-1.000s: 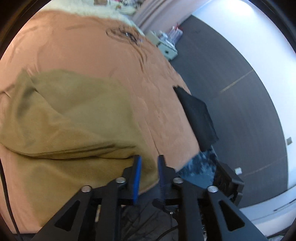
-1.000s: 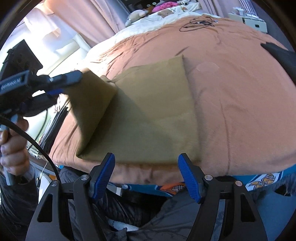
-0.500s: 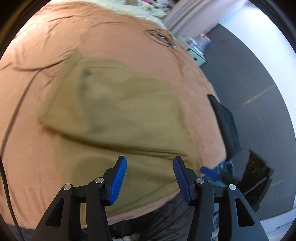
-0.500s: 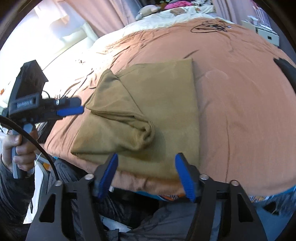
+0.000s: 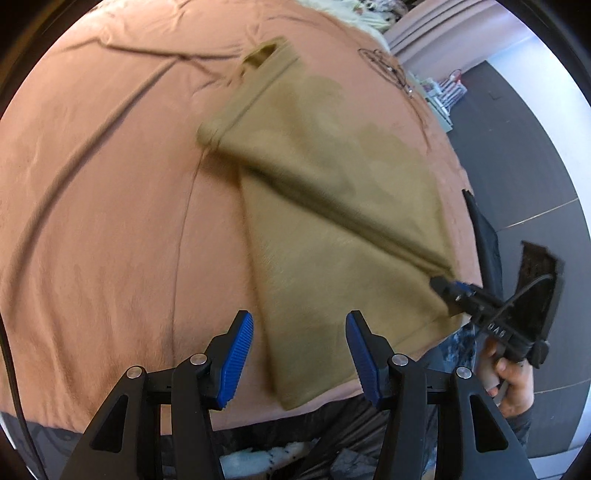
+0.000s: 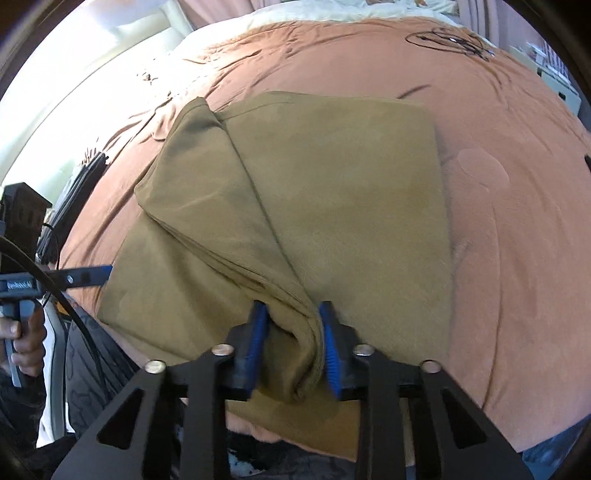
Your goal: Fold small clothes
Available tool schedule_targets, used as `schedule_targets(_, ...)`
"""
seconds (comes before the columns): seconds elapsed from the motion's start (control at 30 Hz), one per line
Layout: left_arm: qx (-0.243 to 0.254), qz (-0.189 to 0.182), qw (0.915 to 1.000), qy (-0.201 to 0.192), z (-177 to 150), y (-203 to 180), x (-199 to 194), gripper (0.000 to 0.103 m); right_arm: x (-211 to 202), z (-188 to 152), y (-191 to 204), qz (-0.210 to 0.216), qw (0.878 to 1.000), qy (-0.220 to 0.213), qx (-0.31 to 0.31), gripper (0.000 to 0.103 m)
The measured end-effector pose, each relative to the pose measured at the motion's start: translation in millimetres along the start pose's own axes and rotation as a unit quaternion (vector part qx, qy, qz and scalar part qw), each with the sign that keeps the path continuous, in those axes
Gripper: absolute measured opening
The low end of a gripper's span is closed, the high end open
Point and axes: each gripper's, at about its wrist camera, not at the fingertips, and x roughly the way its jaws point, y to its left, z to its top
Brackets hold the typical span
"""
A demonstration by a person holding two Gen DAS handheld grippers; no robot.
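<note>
An olive-tan garment (image 6: 332,206) lies on the rust-orange bedspread (image 6: 517,258), with one part folded diagonally over the rest. It also shows in the left wrist view (image 5: 332,229). My right gripper (image 6: 293,343) is shut on a bunched fold of the garment at its near edge; in the left wrist view it (image 5: 448,290) pinches the garment's right corner. My left gripper (image 5: 299,354) is open and empty, just above the garment's near left corner at the bed edge. In the right wrist view it (image 6: 88,275) sits at the garment's left side.
A black cloth (image 5: 484,236) hangs over the bed's right edge. A black cable coil (image 6: 447,38) lies on the far bedspread. Dark floor (image 5: 524,155) lies to the right, and pale bedding (image 6: 332,14) at the far end.
My left gripper let go of the garment flap, opened wide and drew back to the near left corner. My right gripper moved in and shut on the fold at the near edge.
</note>
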Motion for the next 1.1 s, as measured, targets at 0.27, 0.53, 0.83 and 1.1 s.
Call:
schedule_targets(0.27, 0.016, 0.006, 0.9998, 0.006, -2, -16, 5, 0.054, -26, -6, -4, 0.018, 0.999, -0.035, 0.026, 0.008)
schedule_targets(0.53, 0.048, 0.026, 0.9983, 0.019, -3, -38, 17, 0.054, -54, -35, -33, 0.033, 0.996, -0.060, 0.057, 0.008)
schedule_targets(0.83, 0.060, 0.056, 0.9963, 0.026, -1, -46, 35, 0.054, -52, -58, -63, 0.019, 0.994, -0.055, 0.090, 0.010)
schedule_targets(1.1, 0.051, 0.043, 0.9976, 0.019, 7, -34, 26, 0.053, -71, -51, -44, -0.030, 0.997, -0.047, 0.059, 0.045)
